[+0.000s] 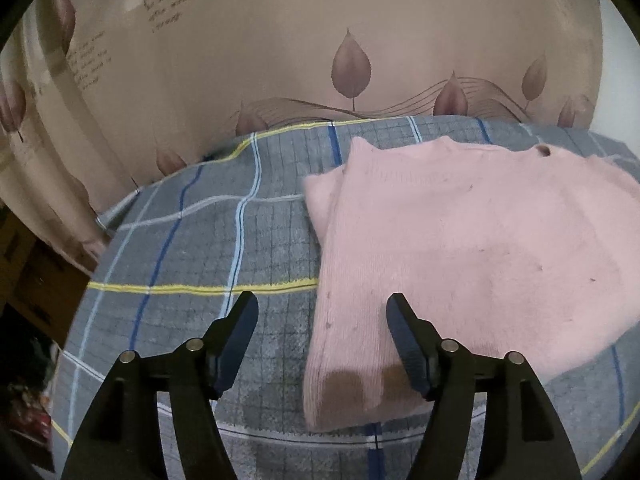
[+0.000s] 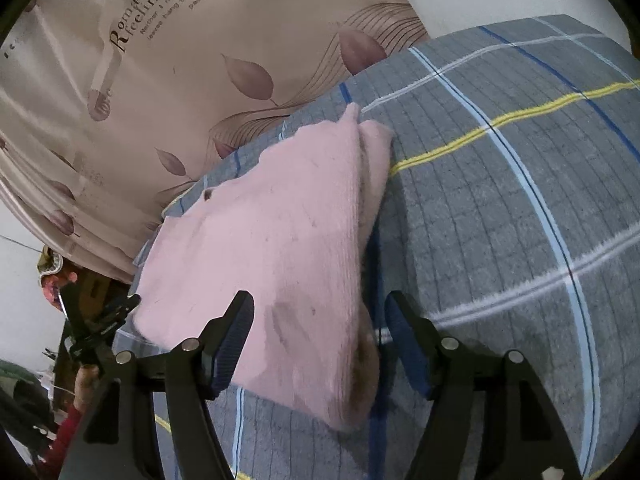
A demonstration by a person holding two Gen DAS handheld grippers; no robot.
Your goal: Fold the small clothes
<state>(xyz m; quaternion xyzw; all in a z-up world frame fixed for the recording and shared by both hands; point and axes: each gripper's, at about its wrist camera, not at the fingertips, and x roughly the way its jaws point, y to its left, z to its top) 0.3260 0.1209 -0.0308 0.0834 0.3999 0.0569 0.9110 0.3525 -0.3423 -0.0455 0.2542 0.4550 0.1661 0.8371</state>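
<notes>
Pink knit garment, folded flat, brown-stained corner.

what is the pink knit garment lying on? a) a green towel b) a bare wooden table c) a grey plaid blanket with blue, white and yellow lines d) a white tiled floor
c: the folded pink knit garment lies on the grey plaid blanket crossed by blue, white and yellow lines.

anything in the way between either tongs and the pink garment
Nothing visible does. The left tongs and right tongs both stand open just above the folded pink garment on the plaid blanket.
</notes>
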